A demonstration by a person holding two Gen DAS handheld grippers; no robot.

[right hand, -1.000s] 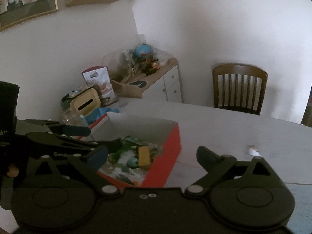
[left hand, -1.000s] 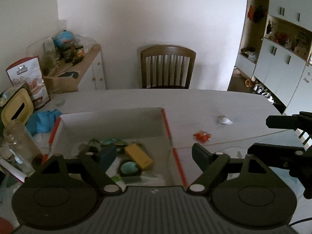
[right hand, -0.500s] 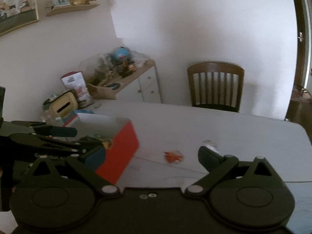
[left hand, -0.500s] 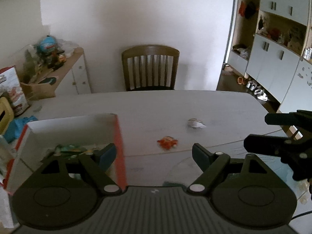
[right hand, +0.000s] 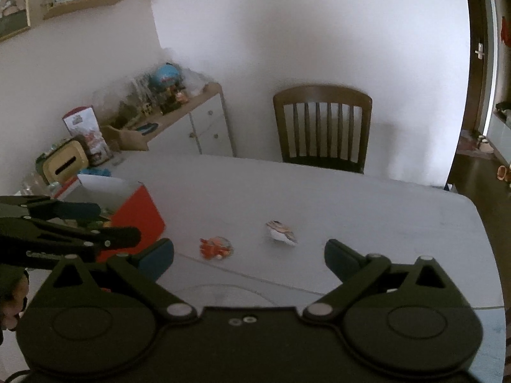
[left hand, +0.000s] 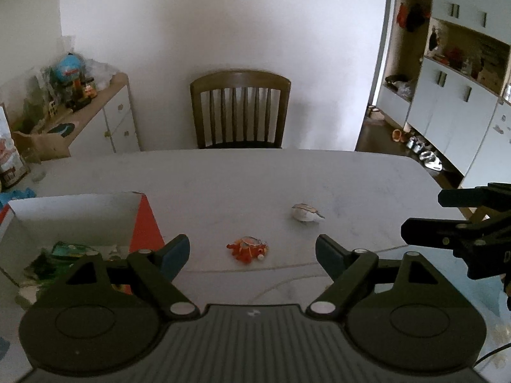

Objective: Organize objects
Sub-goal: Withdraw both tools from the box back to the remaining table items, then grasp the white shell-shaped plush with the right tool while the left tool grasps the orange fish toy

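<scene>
A small orange toy (left hand: 247, 248) lies on the white table (left hand: 255, 175), straight ahead of my open, empty left gripper (left hand: 252, 252). A white shell-like object (left hand: 305, 213) lies a little beyond it to the right. A red-sided open box (left hand: 145, 223) with several small items stands at the left. In the right wrist view the orange toy (right hand: 216, 248) and the white object (right hand: 281, 232) lie ahead of my open, empty right gripper (right hand: 249, 255), and the box (right hand: 137, 214) is at the left behind the left gripper (right hand: 111, 223).
A wooden chair (left hand: 240, 108) stands at the table's far side. A sideboard (left hand: 95, 118) with clutter is at the back left. White cupboards (left hand: 453, 111) line the right wall. A yellow container (right hand: 65, 162) and cartons crowd the table's left end.
Both grippers have swung to the right, away from above the box. The box has slid to the left of both views and the orange toy and white object are now centred.
</scene>
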